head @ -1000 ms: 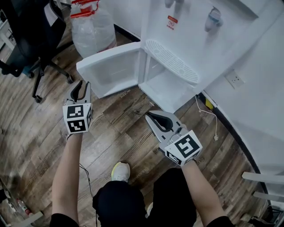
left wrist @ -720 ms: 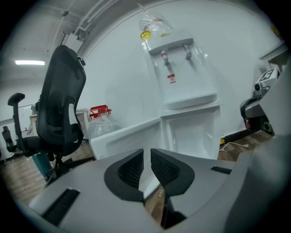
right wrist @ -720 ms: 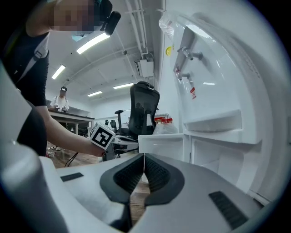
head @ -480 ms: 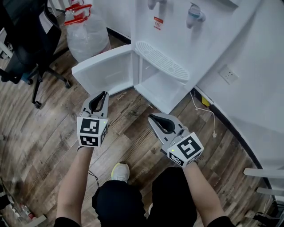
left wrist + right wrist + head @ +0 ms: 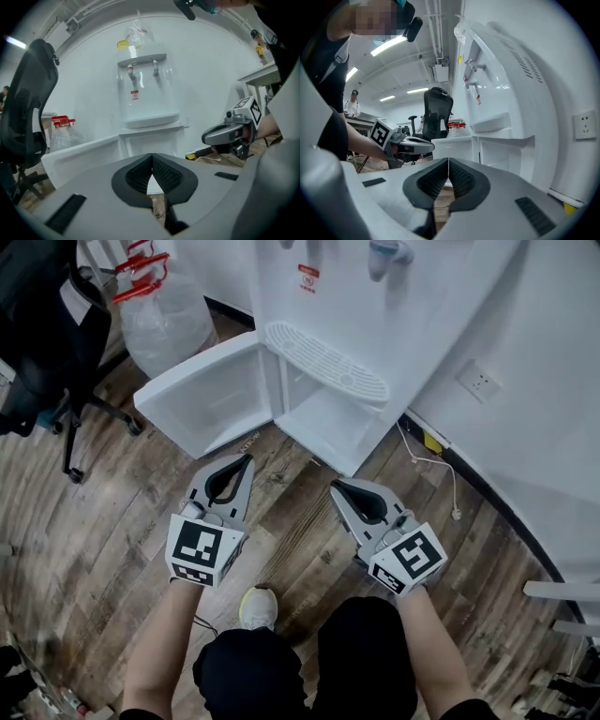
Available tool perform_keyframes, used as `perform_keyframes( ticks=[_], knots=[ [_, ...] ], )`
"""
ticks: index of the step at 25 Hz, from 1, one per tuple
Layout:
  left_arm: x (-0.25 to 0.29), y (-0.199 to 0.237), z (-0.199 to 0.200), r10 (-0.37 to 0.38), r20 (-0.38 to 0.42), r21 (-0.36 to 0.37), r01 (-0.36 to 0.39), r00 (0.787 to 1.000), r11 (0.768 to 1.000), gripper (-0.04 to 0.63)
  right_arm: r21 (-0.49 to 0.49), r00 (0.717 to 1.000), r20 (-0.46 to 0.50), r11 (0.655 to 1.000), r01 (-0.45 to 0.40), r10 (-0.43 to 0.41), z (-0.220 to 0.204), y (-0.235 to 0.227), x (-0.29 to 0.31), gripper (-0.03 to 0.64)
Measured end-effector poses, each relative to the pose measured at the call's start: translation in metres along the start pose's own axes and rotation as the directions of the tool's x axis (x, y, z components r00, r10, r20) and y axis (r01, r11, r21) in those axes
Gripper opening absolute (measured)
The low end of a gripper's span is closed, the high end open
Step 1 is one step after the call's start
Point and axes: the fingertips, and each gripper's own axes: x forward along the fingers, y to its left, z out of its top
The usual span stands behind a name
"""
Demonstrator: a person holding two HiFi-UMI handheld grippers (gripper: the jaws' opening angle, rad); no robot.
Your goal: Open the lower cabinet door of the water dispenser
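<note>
The left gripper [image 5: 246, 461] has just been closing, and its jaws now meet tip to tip with nothing between them. It hovers over the floor [image 5: 94, 512] and points toward 12 o'clock. The right gripper [image 5: 337, 485], just beside it at 3 o'clock, is likewise closed and empty, pointing toward 11 o'clock. Neither touches anything. The wooden floor fills the lower half of the head view, and a white wall [image 5: 544, 381] runs from 1 to 4 o'clock. The white dispenser [image 5: 337, 296] stands against that wall, at 12 o'clock from the grippers. Its lower door [image 5: 211, 395] stands wide open, swung out to 11 o'clock of the left gripper with its inner face toward the person, near that gripper's tips but apart from them. The cabinet [image 5: 328, 418] it belongs to shows its white inside at 12 o'clock, between the two grippers' lines. A black chair [image 5: 37, 343] sits at 10 o'clock, well apart from both. A clear jug [image 5: 159, 320] with a red handle stands at 11 o'clock, just behind the door. A ribbed tray [image 5: 328, 362] juts out above the cabinet, with the taps [image 5: 387, 251] over it at the top edge. A socket [image 5: 477, 382] is on the wall at 2 o'clock from the right gripper, and a thin cord [image 5: 457, 514] lies on the floor at its 3 o'clock. A shoe [image 5: 255, 604] shows at 6 o'clock, between the forearms.
</note>
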Motion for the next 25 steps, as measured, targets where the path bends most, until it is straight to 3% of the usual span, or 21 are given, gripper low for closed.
perform_keyframes(
  ticks=[6, 10, 18, 25],
  knots=[
    [0.001, -0.035, 0.019, -0.187, 0.037, 0.003, 0.187, 0.982, 0.982, 0.015, 0.035, 0.997, -0.001, 0.996, 0.080, -0.081, 0.012, -0.016, -0.010, 0.026],
    [-0.009, -0.037, 0.054, -0.249, 0.040, 0.009, 0.249, 0.968, 0.968, 0.015, 0.057, 0.991, -0.052, 0.991, 0.125, -0.122, 0.038, -0.017, -0.017, 0.025],
    [-0.057, -0.040, 0.151, -0.297, 0.014, 0.033, 0.296, 0.955, 0.955, 0.015, 0.099, 0.978, -0.137, 0.980, 0.173, -0.158, 0.125, 0.014, -0.054, 0.026],
    [-0.120, -0.050, 0.263, -0.274, -0.023, -0.085, 0.271, 0.961, 0.959, 0.015, 0.174, 0.971, -0.149, 0.962, 0.212, -0.187, 0.238, 0.046, -0.102, 0.026]
  ],
)
